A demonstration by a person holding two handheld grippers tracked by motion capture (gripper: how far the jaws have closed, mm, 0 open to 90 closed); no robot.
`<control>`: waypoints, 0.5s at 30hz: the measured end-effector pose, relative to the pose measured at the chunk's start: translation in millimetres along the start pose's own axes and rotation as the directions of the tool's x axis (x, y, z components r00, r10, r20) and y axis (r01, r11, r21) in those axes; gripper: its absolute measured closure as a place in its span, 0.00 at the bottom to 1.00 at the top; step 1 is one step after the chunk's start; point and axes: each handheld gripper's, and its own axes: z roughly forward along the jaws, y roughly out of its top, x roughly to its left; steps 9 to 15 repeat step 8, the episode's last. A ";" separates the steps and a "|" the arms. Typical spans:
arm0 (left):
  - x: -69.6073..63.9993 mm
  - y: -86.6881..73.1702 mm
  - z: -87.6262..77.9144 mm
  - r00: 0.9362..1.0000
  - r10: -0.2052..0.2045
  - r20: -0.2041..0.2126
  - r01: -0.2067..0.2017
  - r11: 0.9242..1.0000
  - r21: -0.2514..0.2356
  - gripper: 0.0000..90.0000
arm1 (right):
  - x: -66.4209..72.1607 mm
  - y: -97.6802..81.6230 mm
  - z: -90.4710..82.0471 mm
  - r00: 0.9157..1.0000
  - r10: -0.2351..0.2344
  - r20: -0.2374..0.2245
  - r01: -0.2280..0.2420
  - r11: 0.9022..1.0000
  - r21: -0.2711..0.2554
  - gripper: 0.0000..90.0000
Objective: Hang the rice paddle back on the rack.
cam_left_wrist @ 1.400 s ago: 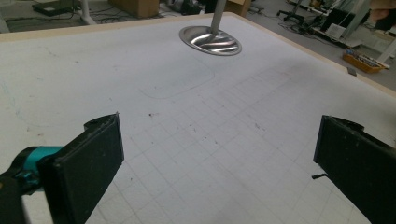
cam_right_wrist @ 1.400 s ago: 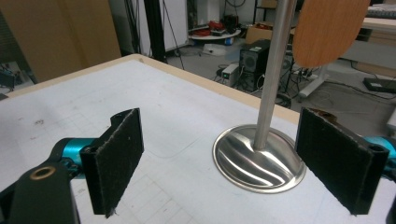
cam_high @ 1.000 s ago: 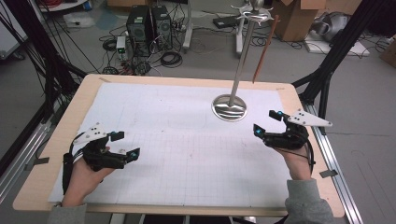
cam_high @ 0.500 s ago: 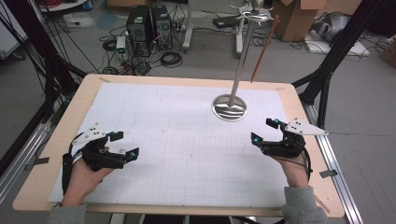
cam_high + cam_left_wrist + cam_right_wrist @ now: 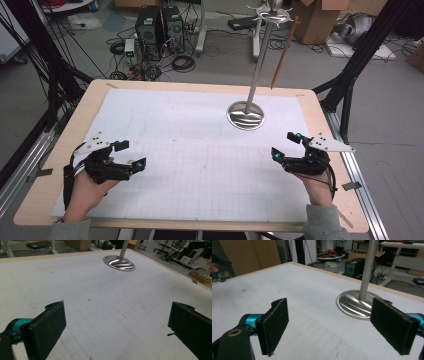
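Note:
A tall metal stand (image 5: 254,75) rises from a round shiny base (image 5: 245,115) at the back right of the white gridded mat (image 5: 200,150). Hooks at its top hold a thin brown stick (image 5: 283,52) that hangs down. My left gripper (image 5: 130,155) rests open near the front left of the mat, with nothing between its black pads (image 5: 47,327). My right gripper (image 5: 286,145) is open at the right side, in front of the base (image 5: 357,303); its pads (image 5: 274,322) are empty. The base (image 5: 119,263) lies far ahead in the left gripper view.
The wooden table (image 5: 45,165) has bare edges round the mat. Behind it on the floor stand computer cases (image 5: 160,27), cables and cardboard boxes (image 5: 320,20). Black frame struts (image 5: 357,65) rise at both sides.
My right gripper has drawn back toward the front of the table and slightly left. The left gripper has hardly moved.

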 end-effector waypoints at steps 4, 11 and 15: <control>0.2 0.2 -0.8 1.000 -0.001 -0.006 0.001 1.000 -0.010 0.02 | -0.3 -2.5 -0.3 1.000 -0.006 0.001 0.006 1.000 -0.006 0.16; 0.8 0.3 -0.2 1.000 0.004 -0.008 -0.004 1.000 -0.004 0.02 | 2.5 -1.9 0.7 1.000 -0.009 -0.013 0.008 1.000 -0.008 0.16; 0.8 0.3 -0.2 1.000 0.004 -0.008 -0.004 1.000 -0.004 0.02 | 2.5 -1.9 0.7 1.000 -0.009 -0.013 0.008 1.000 -0.008 0.16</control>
